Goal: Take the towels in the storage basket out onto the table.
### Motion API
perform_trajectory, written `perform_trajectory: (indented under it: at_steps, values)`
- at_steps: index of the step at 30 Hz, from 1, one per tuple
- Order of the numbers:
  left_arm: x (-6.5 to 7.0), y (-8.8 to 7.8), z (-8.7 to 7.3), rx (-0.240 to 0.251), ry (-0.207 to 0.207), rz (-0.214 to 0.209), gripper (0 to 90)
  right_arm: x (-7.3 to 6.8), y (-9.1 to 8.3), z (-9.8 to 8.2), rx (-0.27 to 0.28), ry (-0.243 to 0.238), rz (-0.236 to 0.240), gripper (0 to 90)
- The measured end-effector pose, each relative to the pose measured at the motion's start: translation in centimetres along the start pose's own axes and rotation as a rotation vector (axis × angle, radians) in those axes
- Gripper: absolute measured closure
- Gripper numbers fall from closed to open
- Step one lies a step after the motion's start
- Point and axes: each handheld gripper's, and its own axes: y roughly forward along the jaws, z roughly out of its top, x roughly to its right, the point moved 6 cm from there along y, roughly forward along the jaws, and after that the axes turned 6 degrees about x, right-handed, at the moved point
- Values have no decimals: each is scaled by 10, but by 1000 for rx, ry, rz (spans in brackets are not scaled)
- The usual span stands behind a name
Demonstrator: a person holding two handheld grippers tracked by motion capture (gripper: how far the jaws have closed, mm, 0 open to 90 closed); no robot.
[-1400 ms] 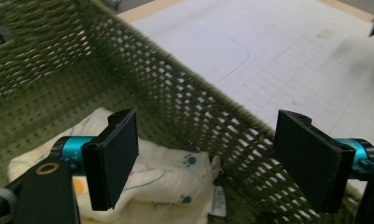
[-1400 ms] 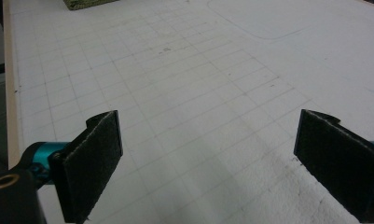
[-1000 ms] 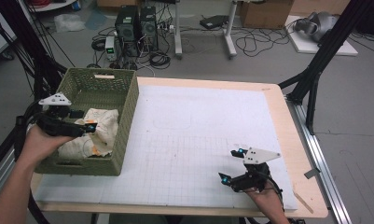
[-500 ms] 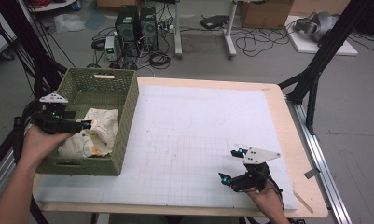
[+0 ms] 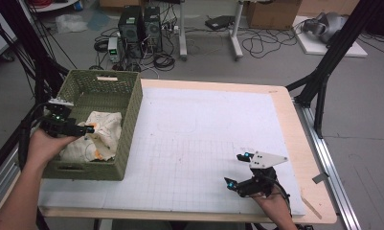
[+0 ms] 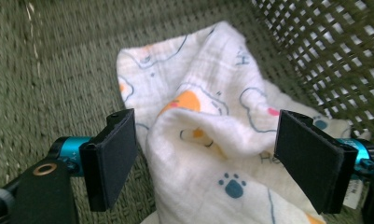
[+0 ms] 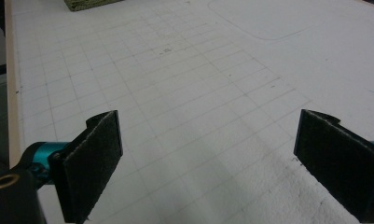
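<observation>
Basket [image 5: 127, 122]: a green woven rectangular basket, open at the top, standing on the left end of the table; its walls are an open lattice that lets light through, and a pale tag sits on the far rim.
Basket contents: one crumpled cloth [image 5: 101, 136], cream white with printed orange shapes, blue outlines and a small blue paw print; it lies bunched on the basket floor, toward the right-hand wall and the near end.
Cloth up close: in the left gripper view the cloth [image 6: 208, 140] rises in a soft fold between the two black pads, with bare basket floor to its left and lattice wall [image 6: 334, 51] behind it to the right.
Left gripper [image 5: 86, 128]: held in the person's left hand [image 5: 46, 143], reaching over the basket's left rim and pointing at the cloth from inside the basket.
Left gripper jaws: standing wide apart, one on each side of the fold; the pads [image 6: 112, 156] do not press on the fabric, so the cloth is not gripped.
Table [image 5: 285, 120]: a pale wooden top covered by a white mat printed with a fine grid; the middle stretch is bare mat.
Right gripper [image 5: 237, 170]: held in the person's right hand [image 5: 271, 199] at the near right part of the mat, well apart from the basket.
Right gripper jaws: spread wide, with the gridded mat [image 7: 198, 84] between them and nothing held.
Floor behind the table: computer towers, cables and cardboard boxes.
</observation>
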Motion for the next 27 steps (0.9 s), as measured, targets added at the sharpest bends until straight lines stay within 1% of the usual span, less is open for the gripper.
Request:
perform_trajectory:
  at_steps: [4,5,6,7,8,9,10,11,12,13,15,16,17,19,20,22,23,24,25,27]
  values:
    - [-2,5,-3,-45,-17,11,217,0,0,0,-1,3,-2,70]
    - [-2,7,-5,-62,-23,7,221,0,0,0,-1,2,0,70]
    - [-2,7,-5,-62,-23,7,227,0,0,0,-1,2,0,70]
    - [-2,8,-6,-74,-24,5,227,0,0,0,1,-2,-1,70]
    - [-2,9,-7,-92,-28,4,261,0,0,0,-1,3,0,70]
    - [-2,9,-7,-92,-28,4,284,0,0,0,-1,3,0,70]
    - [-2,10,-8,-101,-35,4,284,0,0,0,-1,4,1,70]
    - [-2,10,-8,-112,-37,4,320,0,1,0,-1,2,1,70]
    - [-3,11,-9,-122,-39,6,320,0,1,0,-1,2,1,70]
    - [-3,12,-10,-136,-41,11,370,0,1,0,-1,-2,0,70]
    - [-3,13,-11,-141,-41,7,428,-1,0,0,0,1,0,70]
    - [-2,13,-12,-152,-36,-2,428,-1,0,0,0,1,0,70]
    - [-1,14,-12,-160,-29,-8,473,0,0,0,1,2,0,70]
    - [1,16,-14,-181,-14,-4,545,0,0,0,1,2,1,70]
    - [2,16,-15,-190,-3,-15,595,0,0,0,1,2,1,70]
    - [3,17,-16,-204,14,-18,666,0,0,0,1,2,1,70]
    - [4,17,-16,-211,20,-23,742,0,0,0,1,-1,-1,70]
    - [5,18,-16,-214,24,-26,779,-1,0,0,1,2,1,70]
    - [5,18,-16,-215,37,-24,819,-1,0,1,2,1,0,70]
    - [5,17,-15,-208,36,-24,843,0,0,1,2,0,-1,70]
